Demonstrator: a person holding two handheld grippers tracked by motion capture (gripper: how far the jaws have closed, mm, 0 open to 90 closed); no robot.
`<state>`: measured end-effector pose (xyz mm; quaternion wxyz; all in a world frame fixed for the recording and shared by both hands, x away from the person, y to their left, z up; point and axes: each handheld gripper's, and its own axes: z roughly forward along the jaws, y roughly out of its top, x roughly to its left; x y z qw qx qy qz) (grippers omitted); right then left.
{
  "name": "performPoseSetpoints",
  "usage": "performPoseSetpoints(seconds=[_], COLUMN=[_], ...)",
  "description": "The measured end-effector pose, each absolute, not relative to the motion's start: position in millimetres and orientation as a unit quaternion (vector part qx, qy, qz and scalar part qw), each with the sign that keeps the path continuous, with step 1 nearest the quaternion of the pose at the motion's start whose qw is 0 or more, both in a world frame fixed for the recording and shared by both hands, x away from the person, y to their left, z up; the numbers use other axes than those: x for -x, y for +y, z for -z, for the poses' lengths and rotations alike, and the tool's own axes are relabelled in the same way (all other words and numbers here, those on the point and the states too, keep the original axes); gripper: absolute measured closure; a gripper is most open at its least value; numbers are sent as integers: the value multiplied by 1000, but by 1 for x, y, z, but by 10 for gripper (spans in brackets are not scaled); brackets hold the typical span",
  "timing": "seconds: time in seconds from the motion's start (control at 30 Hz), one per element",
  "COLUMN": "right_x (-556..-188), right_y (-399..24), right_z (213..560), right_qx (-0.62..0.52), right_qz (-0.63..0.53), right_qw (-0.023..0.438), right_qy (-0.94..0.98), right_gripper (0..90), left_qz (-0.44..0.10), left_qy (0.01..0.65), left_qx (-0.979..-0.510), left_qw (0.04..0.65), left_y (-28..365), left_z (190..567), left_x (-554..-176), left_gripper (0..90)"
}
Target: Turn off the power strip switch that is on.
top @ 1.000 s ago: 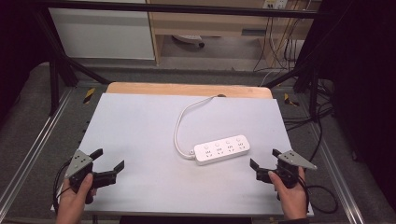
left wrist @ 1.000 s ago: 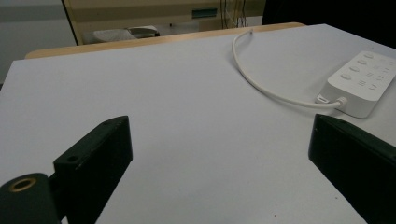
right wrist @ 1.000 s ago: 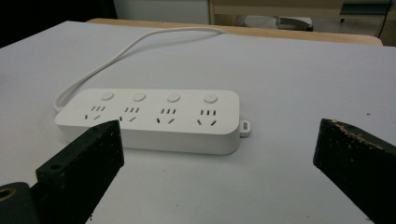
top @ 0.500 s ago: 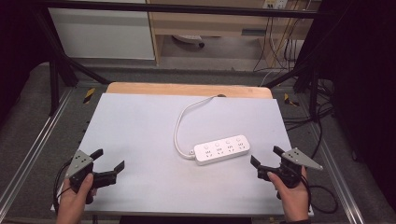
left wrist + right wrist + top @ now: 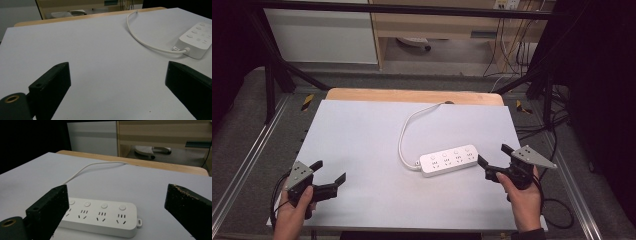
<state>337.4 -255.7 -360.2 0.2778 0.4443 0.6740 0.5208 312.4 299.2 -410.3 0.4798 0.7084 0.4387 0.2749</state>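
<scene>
- Behind your table stand a white cabinet (image 5: 319, 35) and a wooden shelf unit (image 5: 437, 22), with loose cables (image 5: 507, 45) hanging at the far right; the floor around is dark.
- Your work surface is a pale grey table top (image 5: 362, 135) laid over a wooden board (image 5: 362, 95) that shows along the far edge.
- On it lies a white power strip (image 5: 448, 160), right of centre and slightly angled, flat on its back with four sockets and four round buttons facing up.
- Its white cord (image 5: 404, 135) leaves the left end, curves away from you and runs off the far edge of the table.
- Your right gripper (image 5: 492, 161) sits just beside the strip's right end, jaws spread wide and pointing at it; in the right gripper view the strip (image 5: 100, 216) lies between the two jaws but apart from both.
- Your left gripper (image 5: 329, 177) rests near the front left corner, jaws also wide apart with nothing between them, well away from the strip.
- By my reading, you are at the very start: nothing is grasped, and the strip lies untouched.
- What is left looks like closing in on the strip's right end and taking hold.
</scene>
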Motion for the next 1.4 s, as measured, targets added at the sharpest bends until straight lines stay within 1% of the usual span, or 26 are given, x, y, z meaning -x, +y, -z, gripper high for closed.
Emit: performPoseSetpoints(seconds=[0.2,0.4,0.47,0.57,0.7,1.2,1.3,1.4], right_x=[-344,-352,-353,-358,-360,-372,-373,-377], right_y=[-247,-240,-239,-235,-230,-211,-210,-207], right_z=[355,351,350,348,346,349,350,353], right_qx=[-440,-438,-440,-440,-432,-419,-416,-415], right_qz=[-526,-525,-522,-517,-516,-513,-514,-510], right_qw=[273,274,271,268,270,263,262,263], right_qy=[675,676,679,683,689,701,703,706], right_gripper=[102,115,109,63,47,42,76,52], left_qz=[-272,-273,-272,-272,-273,-273,-274,-273], left_qy=[438,437,437,438,438,438,438,438], left_qx=[-711,-713,-713,-713,-714,-713,-713,-713], left_qw=[478,476,475,475,474,476,475,475], left_y=[298,298,297,297,297,298,298,298], left_z=[411,412,412,412,412,412,412,412], left_x=[-312,-313,-313,-313,-313,-313,-313,-313], left_gripper=[61,61,61,61,62,62,62,61])
